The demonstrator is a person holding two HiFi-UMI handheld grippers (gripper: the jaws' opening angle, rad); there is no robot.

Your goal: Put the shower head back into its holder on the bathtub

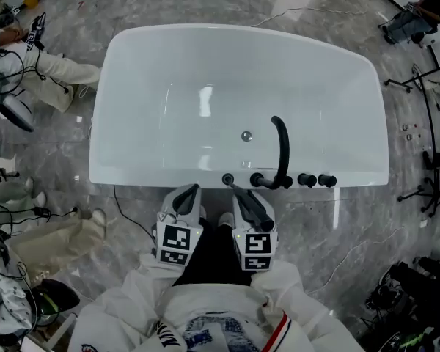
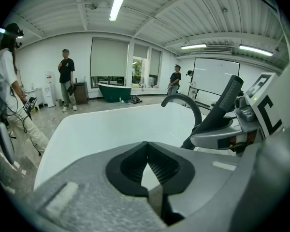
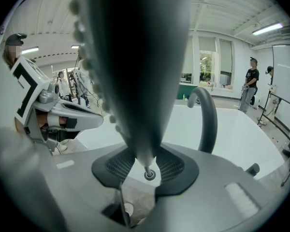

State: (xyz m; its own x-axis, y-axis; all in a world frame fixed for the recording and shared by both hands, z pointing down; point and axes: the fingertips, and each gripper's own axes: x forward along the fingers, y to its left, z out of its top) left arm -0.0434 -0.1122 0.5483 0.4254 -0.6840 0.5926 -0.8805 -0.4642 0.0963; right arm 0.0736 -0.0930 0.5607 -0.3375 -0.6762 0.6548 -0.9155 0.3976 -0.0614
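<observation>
The white bathtub point(image 1: 205, 64) lies straight ahead, with a black curved spout point(image 1: 281, 145) on its near rim. My right gripper point(image 1: 243, 196) is shut on the black shower head point(image 1: 255, 208), whose handle end points down at the round black holder point(image 1: 227, 179) on the rim. In the right gripper view the shower head point(image 3: 135, 57) fills the middle, and its tip hangs just above the holder point(image 3: 149, 174), between the pads of my right gripper point(image 3: 146, 158). My left gripper point(image 1: 188, 191) hovers beside it, jaws together and empty, shown the same way as the left gripper point(image 2: 146, 151).
Black knobs point(image 1: 306, 180) sit on the rim right of the spout, and a drain point(image 1: 246, 136) lies in the tub floor. A person point(image 1: 44, 68) sits at the tub's left end. Cables and stands point(image 1: 425, 189) crowd the right floor. Several people point(image 2: 66, 79) stand far off.
</observation>
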